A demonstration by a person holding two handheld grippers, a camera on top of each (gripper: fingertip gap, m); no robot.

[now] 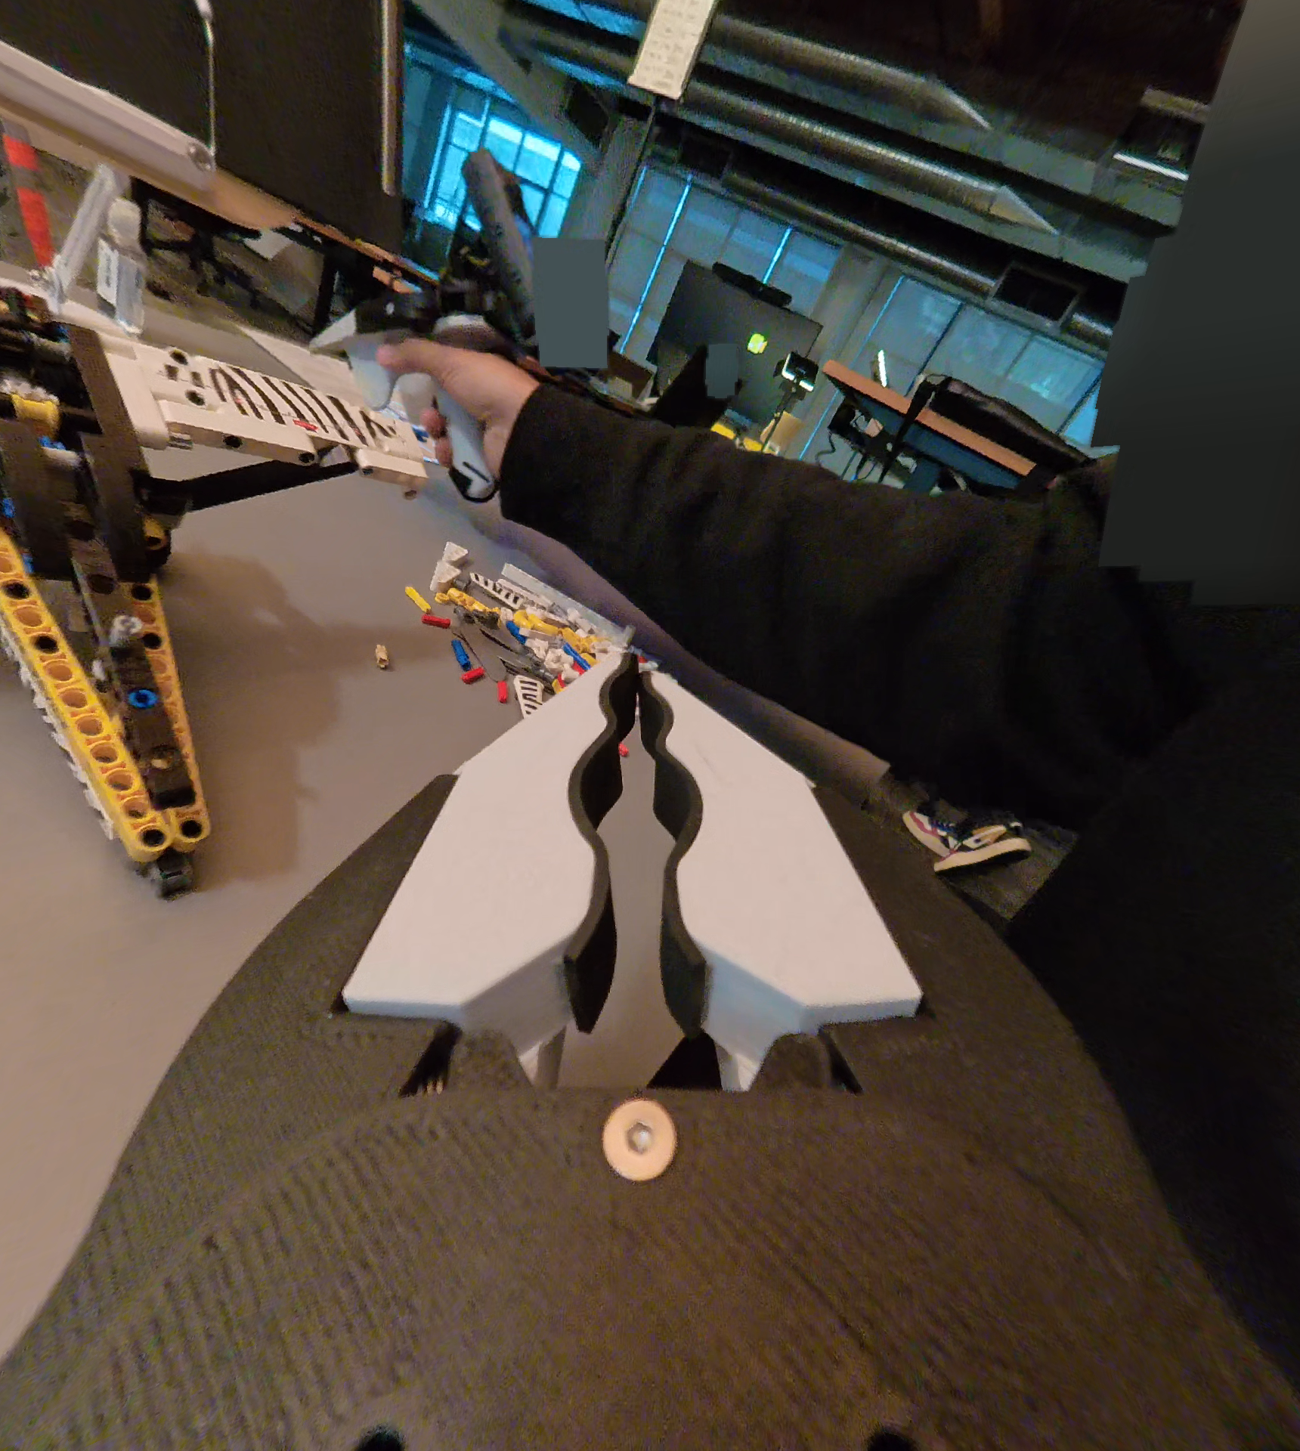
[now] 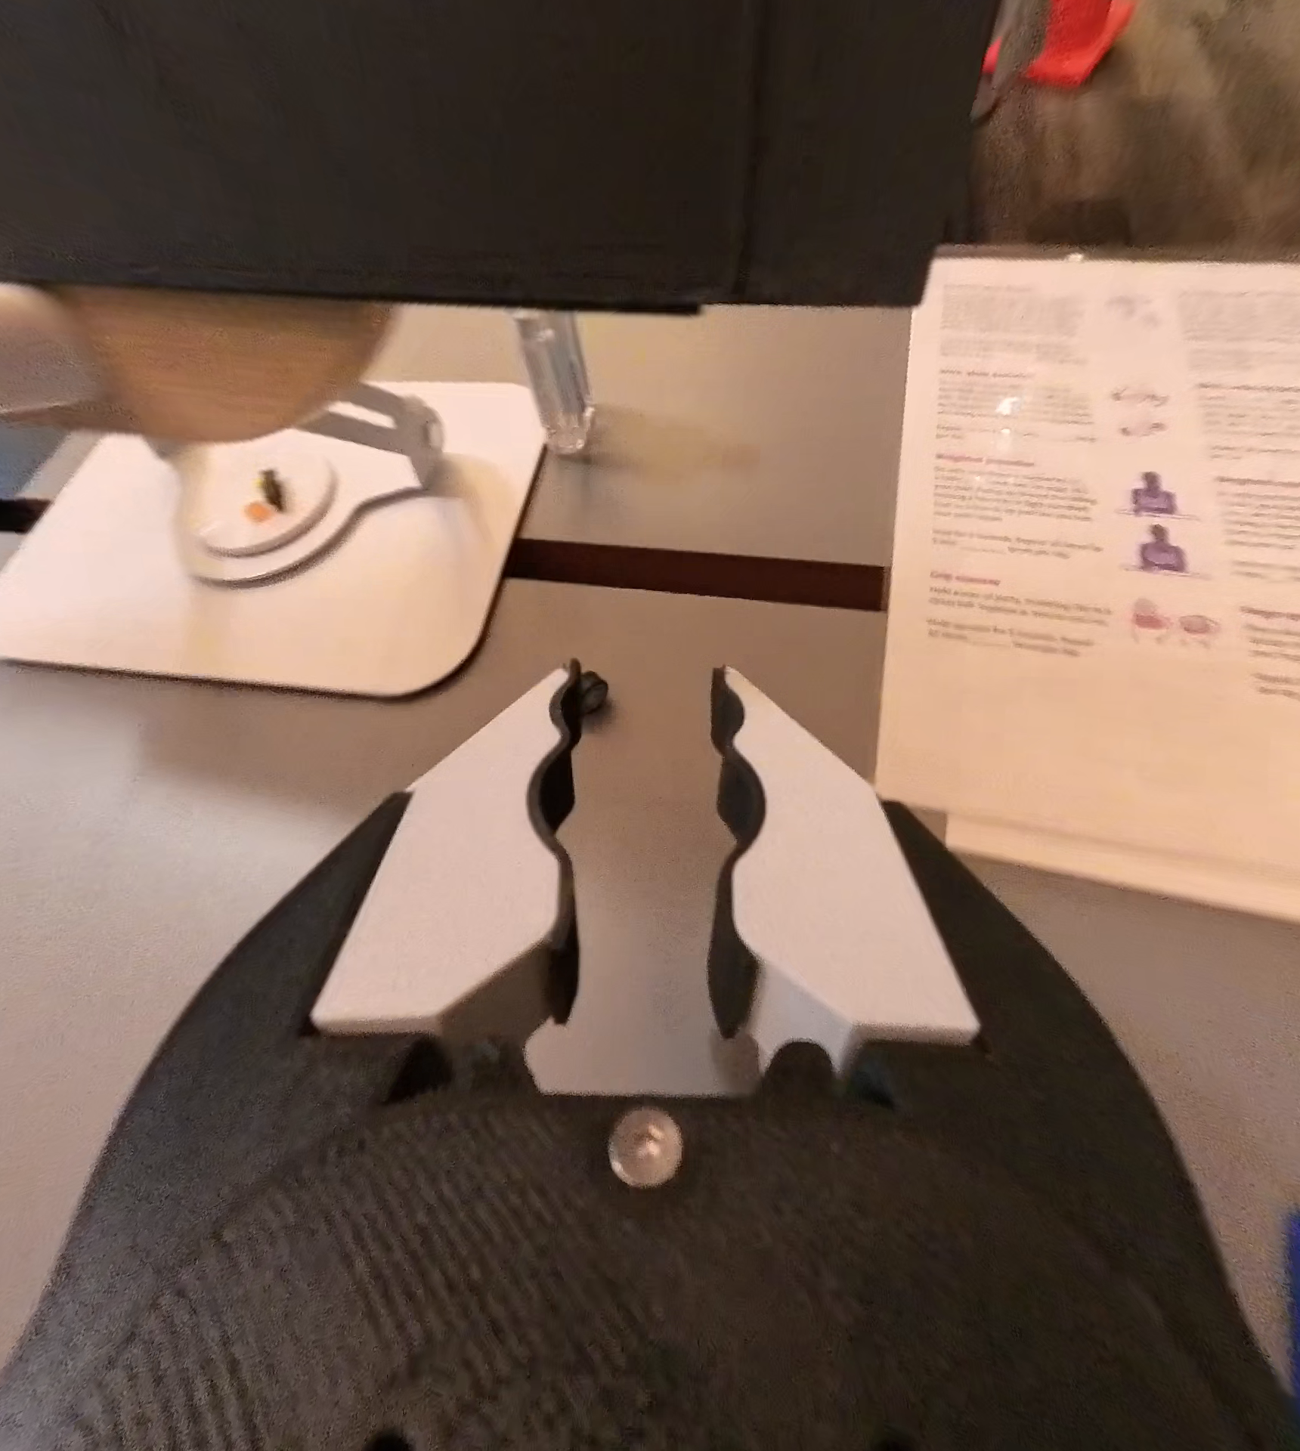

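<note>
Right claw [image 2: 643, 683] gapes beside small black piece [image 2: 593, 691], white stand base [image 2: 364, 628] beyond.

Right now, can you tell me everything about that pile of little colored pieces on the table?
The pile of small plastic building pieces lies loose on the gray table, near its edge by a dark sleeve. It mixes yellow, red, blue, white and gray pins and connectors, plus white parts with black stripes. A few red pins and one tan piece lie scattered apart. The left claw, shut, points at the pile's near edge.
</note>
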